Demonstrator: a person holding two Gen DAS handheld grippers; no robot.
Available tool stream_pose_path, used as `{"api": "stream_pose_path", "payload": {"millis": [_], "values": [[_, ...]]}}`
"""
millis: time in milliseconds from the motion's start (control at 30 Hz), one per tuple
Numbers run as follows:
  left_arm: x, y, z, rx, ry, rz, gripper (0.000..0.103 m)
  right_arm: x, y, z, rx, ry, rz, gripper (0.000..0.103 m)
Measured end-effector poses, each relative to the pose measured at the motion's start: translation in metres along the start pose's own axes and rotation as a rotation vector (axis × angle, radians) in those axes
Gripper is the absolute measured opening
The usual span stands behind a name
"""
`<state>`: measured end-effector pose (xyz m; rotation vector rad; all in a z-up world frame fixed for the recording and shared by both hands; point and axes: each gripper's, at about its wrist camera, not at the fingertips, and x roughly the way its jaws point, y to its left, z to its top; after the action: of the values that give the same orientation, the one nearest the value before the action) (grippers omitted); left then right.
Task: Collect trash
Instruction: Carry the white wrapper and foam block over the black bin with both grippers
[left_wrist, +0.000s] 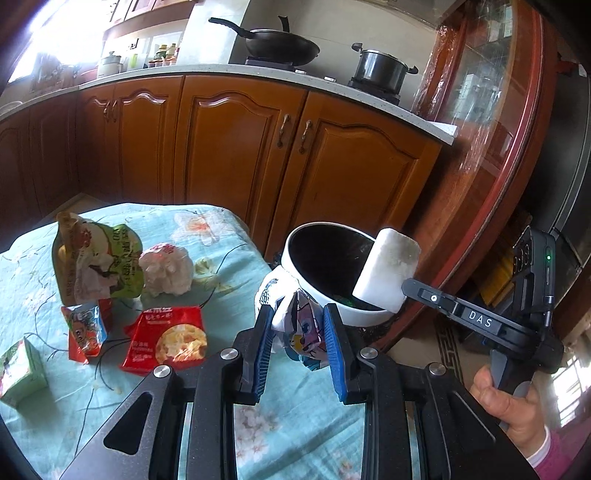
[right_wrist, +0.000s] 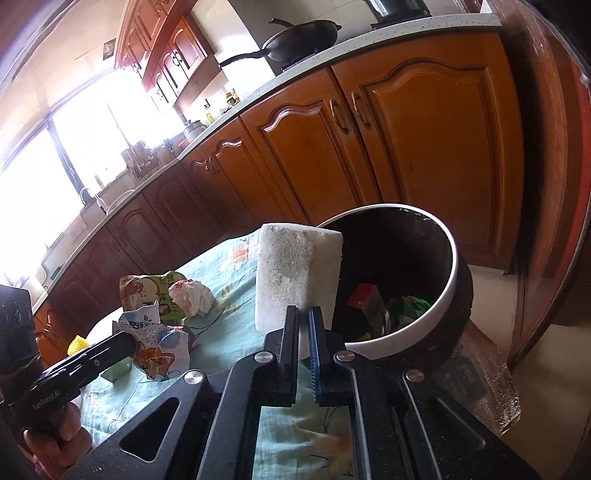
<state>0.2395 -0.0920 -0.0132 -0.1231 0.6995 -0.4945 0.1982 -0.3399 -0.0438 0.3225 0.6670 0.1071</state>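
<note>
Left wrist view: left gripper (left_wrist: 298, 325) clamped on crumpled snack wrapper (left_wrist: 303, 332), beside bin (left_wrist: 295, 258) rim. Right gripper (right_wrist: 303, 314) nearly closed, pinching white foam block (right_wrist: 295, 273) at bin mouth. Bin already holds some wrappers. Left on desk (left_wrist: 229, 236): green pouch (left_wrist: 96, 258), tissue wad (left_wrist: 166, 269), red packet (left_wrist: 166, 339), small red wrapper (left_wrist: 85, 332), green box (left_wrist: 22, 369). Judged: partway, several pieces remaining.

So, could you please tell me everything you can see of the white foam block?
The white foam block is a thick, rounded-edged slab with a grainy, slightly soiled surface. The right gripper is shut on its lower edge, holding it upright and slightly tilted. It sits in the air beside the rim of the white-rimmed black bin; nothing else touches it.
</note>
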Motion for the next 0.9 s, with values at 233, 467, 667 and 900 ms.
{"api": "stream_pose_path", "payload": {"millis": [233, 467, 667, 900], "values": [[0.034, -0.017, 0.023, 0.034, 0.003, -0.019, 0.026, -0.001, -0.021, 0.01, 0.021, -0.012, -0.032, 0.005], [0.074, -0.027, 0.044, 0.046, 0.022, -0.031, 0.026, 0.001, -0.036, 0.023, 0.017, -0.017, -0.061, 0.005], [0.106, -0.035, 0.059, 0.045, 0.047, -0.033, 0.026, 0.008, -0.045, 0.03, 0.012, -0.009, -0.081, 0.005], [0.145, -0.039, 0.071, 0.039, 0.092, -0.025, 0.027, 0.019, -0.055, 0.035, 0.014, 0.017, -0.102, 0.005]]}}
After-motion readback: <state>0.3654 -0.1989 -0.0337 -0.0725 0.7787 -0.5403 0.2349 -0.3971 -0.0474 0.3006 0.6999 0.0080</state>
